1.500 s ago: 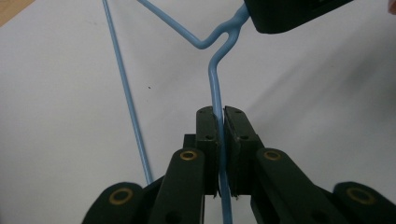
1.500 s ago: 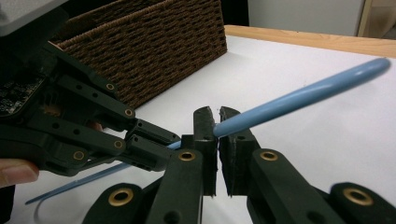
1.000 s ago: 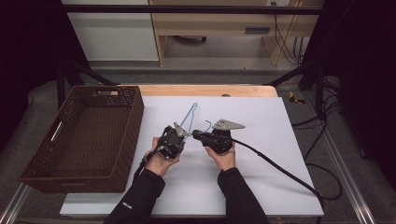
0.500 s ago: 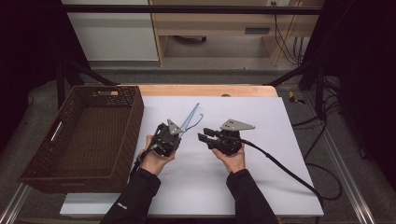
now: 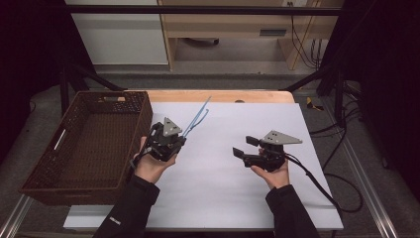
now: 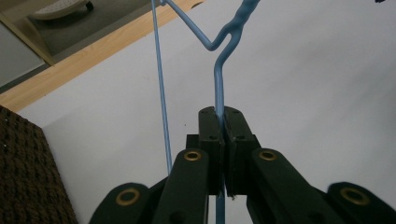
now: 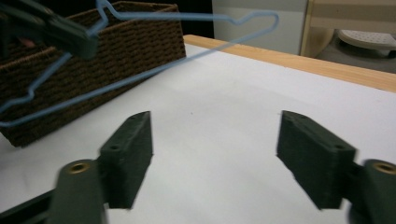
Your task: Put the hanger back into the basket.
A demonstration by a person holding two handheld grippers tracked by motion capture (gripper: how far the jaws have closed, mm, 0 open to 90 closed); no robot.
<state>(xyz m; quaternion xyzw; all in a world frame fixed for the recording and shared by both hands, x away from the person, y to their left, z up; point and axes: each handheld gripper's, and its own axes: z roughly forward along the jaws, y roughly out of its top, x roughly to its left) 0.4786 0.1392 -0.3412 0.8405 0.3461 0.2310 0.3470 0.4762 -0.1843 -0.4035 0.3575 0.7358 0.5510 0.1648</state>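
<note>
A thin blue wire hanger slants up and away from my left gripper, which holds it above the white table. In the left gripper view the black jaws are shut on the hanger, pinching its wire near the twisted neck. My right gripper is off to the right, low over the table, with its jaws pointing left. Its jaws have just been opening and stand wide apart with nothing between them. From there the hanger hangs in the air ahead, apart from the jaws.
A dark brown wicker basket stands at the table's left, right beside my left hand; its wall fills the left of the right gripper view. The white tabletop has a wooden strip along its far edge. A black cable trails off the right gripper.
The right gripper let go of the hanger, opened and drew away to the right. The left gripper rose and shifted slightly left, carrying the hanger alone.
</note>
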